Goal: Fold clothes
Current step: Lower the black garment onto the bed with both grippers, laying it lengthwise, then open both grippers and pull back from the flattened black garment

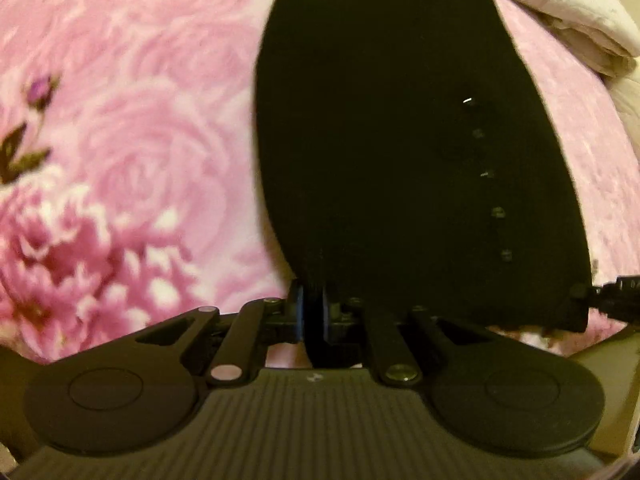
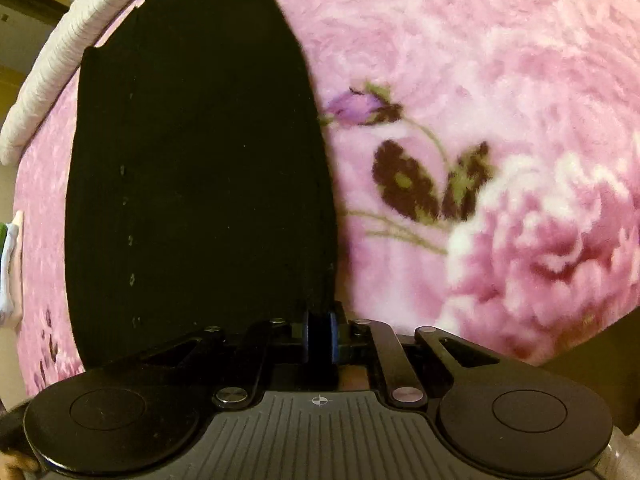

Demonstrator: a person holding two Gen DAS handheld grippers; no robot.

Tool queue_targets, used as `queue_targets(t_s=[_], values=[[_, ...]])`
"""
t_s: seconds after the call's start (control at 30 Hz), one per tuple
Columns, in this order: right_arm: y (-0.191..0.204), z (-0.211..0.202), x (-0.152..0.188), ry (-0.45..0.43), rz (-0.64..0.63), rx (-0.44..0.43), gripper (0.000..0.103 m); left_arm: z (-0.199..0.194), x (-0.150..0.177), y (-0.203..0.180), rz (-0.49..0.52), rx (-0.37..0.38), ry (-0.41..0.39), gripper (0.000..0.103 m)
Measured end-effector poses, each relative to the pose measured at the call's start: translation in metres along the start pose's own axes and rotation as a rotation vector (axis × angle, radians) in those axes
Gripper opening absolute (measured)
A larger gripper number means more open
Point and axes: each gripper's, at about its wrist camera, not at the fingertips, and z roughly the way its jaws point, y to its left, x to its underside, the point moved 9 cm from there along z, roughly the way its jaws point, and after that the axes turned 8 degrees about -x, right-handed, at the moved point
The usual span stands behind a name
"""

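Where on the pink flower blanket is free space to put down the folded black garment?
Free: the wide blanket stretch left of the black garment in the left wrist view, and the flowered stretch to its right in the right wrist view. Crowded: the far edge, where white bedding lies.

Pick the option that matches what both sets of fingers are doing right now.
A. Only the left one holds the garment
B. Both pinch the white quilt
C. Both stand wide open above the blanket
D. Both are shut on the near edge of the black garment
D: the left gripper and the right gripper each have their fingers closed on the near hem of the black garment, which lies over the pink floral blanket.
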Motion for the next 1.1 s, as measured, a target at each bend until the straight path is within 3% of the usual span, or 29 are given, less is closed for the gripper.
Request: queue_targets(t_s=[0.13, 0.23, 0.4, 0.5, 0.6, 0.73, 0.87, 1.0, 1.1], values=[[0.007, -0.02, 0.001, -0.011, -0.098, -0.003, 0.007, -0.003, 0.008, 0.003, -0.001, 0.03, -0.009, 0.008], [-0.006, -0.007, 0.008, -0.007, -0.096, 0.036, 0.008, 0.009, 0.017, -0.002, 0.027, -0.003, 0.003, 0.008], [0.0, -0.014, 0.009, -0.016, -0.078, 0.114, 0.013, -0.013, 0.007, -0.006, 0.023, -0.107, 0.026, 0.008], [0.016, -0.042, -0.002, -0.103, -0.139, 0.184, 0.02, -0.039, -0.011, -0.005, 0.009, -0.162, -0.031, 0.009], [0.04, -0.059, -0.013, -0.189, -0.211, 0.179, 0.031, -0.048, -0.032, -0.019, 0.017, -0.159, -0.108, 0.009], [0.058, -0.029, -0.007, -0.198, -0.348, 0.185, 0.035, -0.017, -0.039, -0.038, 0.072, -0.155, -0.12, 0.014], [0.044, 0.014, 0.018, -0.141, -0.426, 0.24, 0.035, 0.019, -0.016, -0.035, 0.126, -0.193, -0.097, 0.013], [0.037, 0.016, 0.037, -0.174, -0.514, 0.224, 0.036, 0.023, 0.0, -0.033, 0.188, -0.187, -0.162, 0.014], [0.035, 0.016, 0.038, -0.195, -0.512, 0.186, 0.036, 0.023, 0.002, -0.033, 0.187, -0.175, -0.195, 0.014]])
